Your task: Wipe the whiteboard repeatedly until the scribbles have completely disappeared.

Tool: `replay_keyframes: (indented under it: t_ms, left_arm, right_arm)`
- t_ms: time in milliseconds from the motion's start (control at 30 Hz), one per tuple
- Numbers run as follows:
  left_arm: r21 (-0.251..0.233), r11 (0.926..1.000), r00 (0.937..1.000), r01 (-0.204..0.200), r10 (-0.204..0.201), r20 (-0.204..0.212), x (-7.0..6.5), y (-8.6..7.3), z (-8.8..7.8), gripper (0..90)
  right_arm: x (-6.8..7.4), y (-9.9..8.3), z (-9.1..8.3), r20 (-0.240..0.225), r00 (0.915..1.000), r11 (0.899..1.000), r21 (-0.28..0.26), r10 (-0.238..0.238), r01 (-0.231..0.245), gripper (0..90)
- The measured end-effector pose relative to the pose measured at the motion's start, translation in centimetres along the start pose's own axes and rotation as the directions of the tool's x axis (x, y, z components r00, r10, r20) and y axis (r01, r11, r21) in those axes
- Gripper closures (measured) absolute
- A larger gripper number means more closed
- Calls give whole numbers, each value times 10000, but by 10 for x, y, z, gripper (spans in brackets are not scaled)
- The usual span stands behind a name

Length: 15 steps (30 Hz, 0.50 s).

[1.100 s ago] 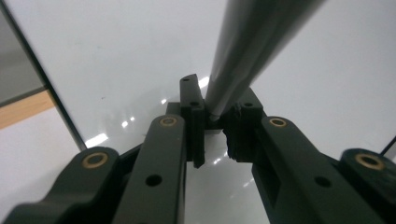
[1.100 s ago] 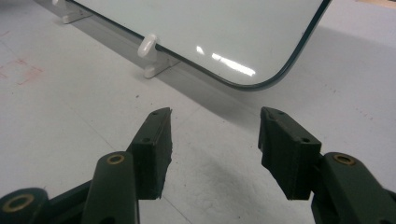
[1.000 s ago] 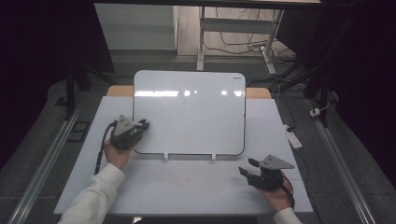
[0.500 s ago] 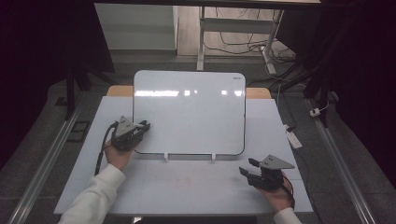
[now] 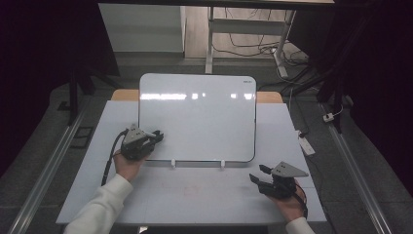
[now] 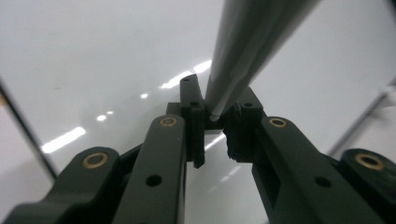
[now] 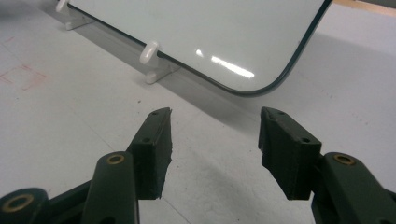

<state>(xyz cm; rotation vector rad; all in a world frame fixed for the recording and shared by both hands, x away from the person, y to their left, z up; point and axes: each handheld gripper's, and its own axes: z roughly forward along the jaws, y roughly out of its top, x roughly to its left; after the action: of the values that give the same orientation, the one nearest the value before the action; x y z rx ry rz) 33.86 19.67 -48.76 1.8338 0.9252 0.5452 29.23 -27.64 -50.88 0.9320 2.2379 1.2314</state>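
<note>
A person at a white desk works with two hand-held tongs and one whiteboard, which stands propped near the middle of the desk on two small white clips. At left, the left tongs are over the board's lower left corner, pressed together on a single grey pen whose tip sits between the pads, apparently a marker. The board's surface reads blank and glossy, so by all appearances no writing has begun; the stroke itself is what remains. At right, the right tongs rest on the desk near the board's lower right corner, spread and pinching nothing. Faint red marks show on the desk in front of the board.
</note>
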Motion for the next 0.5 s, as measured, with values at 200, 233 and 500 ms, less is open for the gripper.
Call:
replay_keyframes:
  t_ms: [200, 233, 500]
  left_arm:
    - [294, 9980, 9875, 566, -603, 1460, -8, 3, -10, 782]
    - [366, 9975, 9832, 612, -665, 1698, -11, 3, -11, 782]
    - [940, 9955, 9416, 140, -447, 3336, -41, 6, -9, 782]
  right_arm:
    - [4, 5, -2, -89, 9999, 9995, -289, -139, 136, 439]
    - [5, 6, -3, -111, 9998, 9993, -321, -177, 173, 439]
    - [17, 18, -3, -524, 9977, 9963, -765, -432, 391, 439]
